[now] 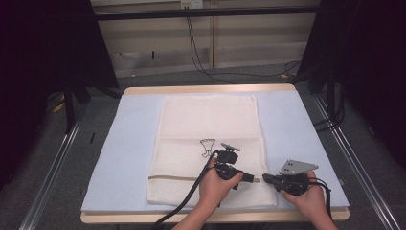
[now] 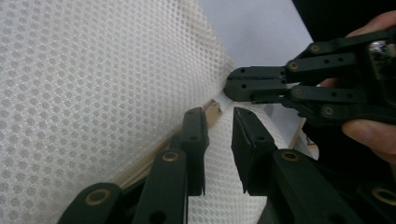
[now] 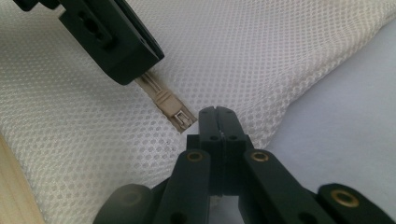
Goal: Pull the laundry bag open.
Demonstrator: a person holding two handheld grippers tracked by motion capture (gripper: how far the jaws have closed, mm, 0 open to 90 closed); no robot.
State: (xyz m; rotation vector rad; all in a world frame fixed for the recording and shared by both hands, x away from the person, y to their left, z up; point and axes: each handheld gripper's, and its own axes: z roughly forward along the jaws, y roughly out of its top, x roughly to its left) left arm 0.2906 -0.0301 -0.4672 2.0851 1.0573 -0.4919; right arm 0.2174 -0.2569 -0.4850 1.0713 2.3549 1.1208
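A white mesh bag (image 1: 206, 124) lies flat on the pale blue mat (image 1: 129, 143), a beige zipper (image 1: 172, 178) running across its near part. The zipper's beige pull (image 3: 170, 109) lies at the bag's right edge. My left gripper (image 1: 249, 178) points right over that end of the zipper. Its jaws stand a little apart (image 2: 219, 126), with the zipper's end (image 2: 212, 108) just beyond the gap. My right gripper (image 1: 265, 178) faces it from the right. Its jaws are pressed together (image 3: 217, 116) on the bag's edge (image 2: 223, 99), next to the pull.
The mat covers a wooden table (image 1: 206, 89) whose near edge runs just in front of my hands. A small black drawing (image 1: 207, 146) marks the bag's middle. Metal rails (image 1: 57, 158) and cables (image 1: 206, 67) lie on the floor around the table.
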